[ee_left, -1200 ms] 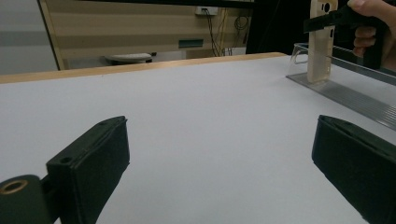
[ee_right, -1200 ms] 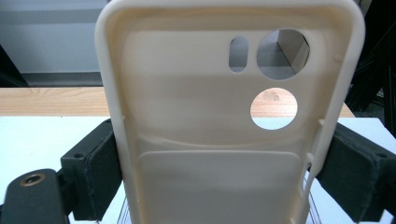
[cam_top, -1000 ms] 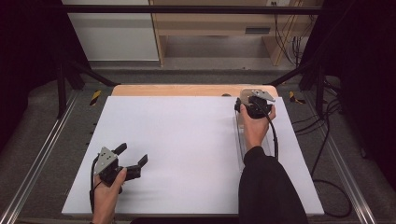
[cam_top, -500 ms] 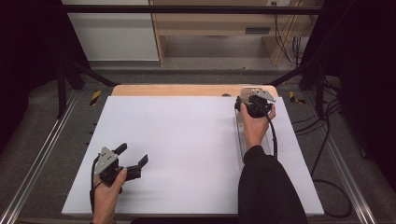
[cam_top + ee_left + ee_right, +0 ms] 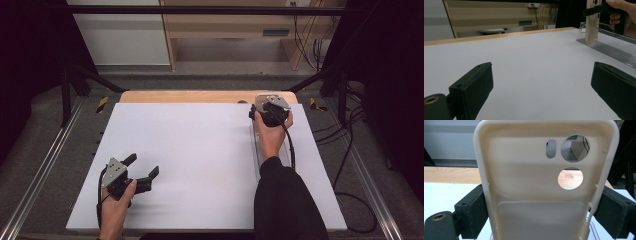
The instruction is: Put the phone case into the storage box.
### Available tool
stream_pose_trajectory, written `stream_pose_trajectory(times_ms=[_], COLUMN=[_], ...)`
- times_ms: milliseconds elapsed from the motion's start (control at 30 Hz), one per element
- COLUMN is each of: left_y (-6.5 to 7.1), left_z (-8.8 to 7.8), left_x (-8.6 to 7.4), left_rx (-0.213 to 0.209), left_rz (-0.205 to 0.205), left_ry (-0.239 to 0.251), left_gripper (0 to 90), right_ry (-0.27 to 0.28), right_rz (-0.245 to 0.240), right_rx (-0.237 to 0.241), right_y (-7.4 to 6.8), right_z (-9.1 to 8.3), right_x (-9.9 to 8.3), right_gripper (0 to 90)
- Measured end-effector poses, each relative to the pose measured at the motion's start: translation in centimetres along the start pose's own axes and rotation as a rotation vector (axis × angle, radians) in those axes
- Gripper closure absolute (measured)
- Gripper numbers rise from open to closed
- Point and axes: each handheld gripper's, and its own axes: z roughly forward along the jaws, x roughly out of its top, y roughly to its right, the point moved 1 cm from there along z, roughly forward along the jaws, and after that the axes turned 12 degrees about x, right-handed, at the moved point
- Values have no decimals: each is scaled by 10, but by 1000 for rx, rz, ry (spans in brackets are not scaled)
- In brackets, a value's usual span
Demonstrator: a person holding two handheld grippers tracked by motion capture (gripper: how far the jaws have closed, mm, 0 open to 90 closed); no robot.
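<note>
Right gripper [image 5: 544, 212] stayed clamped on the case [image 5: 544, 182].
Over the last second nothing shifted: case upright on the clear rack [image 5: 609, 47] at the table's far right; left gripper [image 5: 141, 167] rested open.

White table top [image 5: 200, 165] on grey carpet floor [image 5: 45, 125]; wooden shelf unit [image 5: 235, 30] at 12 o'clock, cables [image 5: 350, 150] at 3, dark curtains [image 5: 30, 60] at 9.

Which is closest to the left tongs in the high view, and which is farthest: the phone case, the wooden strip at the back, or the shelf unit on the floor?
From the left tongs:
1. Wooden strip, along the table's far edge.
2. Phone case, far right corner, clamped in the right tongs.
3. Shelf unit, on the floor beyond the table.
</note>
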Motion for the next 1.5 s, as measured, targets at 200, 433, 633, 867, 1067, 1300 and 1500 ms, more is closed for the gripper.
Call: stream_pose_trajectory(times_ms=[200,433,633,867,1067,1300,1500], left_y=[0,0,0,0,0,-2,-7], left_z=[0,0,0,0,0,-2,-4], left_x=[0,0,0,0,0,1,3], left_rx=[0,0,1,2,3,14,21], left_rz=[0,0,-1,-1,-2,1,11], left_ry=[-1,-2,-5,-5,-4,3,13], left_gripper=[37,37,37,37,37,36,36], right_ry=[-13,-34,-13,-8,-10,-19,-26], right_rz=[-12,-37,-39,-30,-36,-29,-19], right_rx=[-10,-21,-17,-13,-3,10,35], right_y=[0,-3,-6,-5,-6,-6,-7], right_z=[1,2,2,0,-3,-11,-18], right_x=[-1,-3,-2,0,2,6,9], right_gripper=[64,45,55,66,66,63,63])
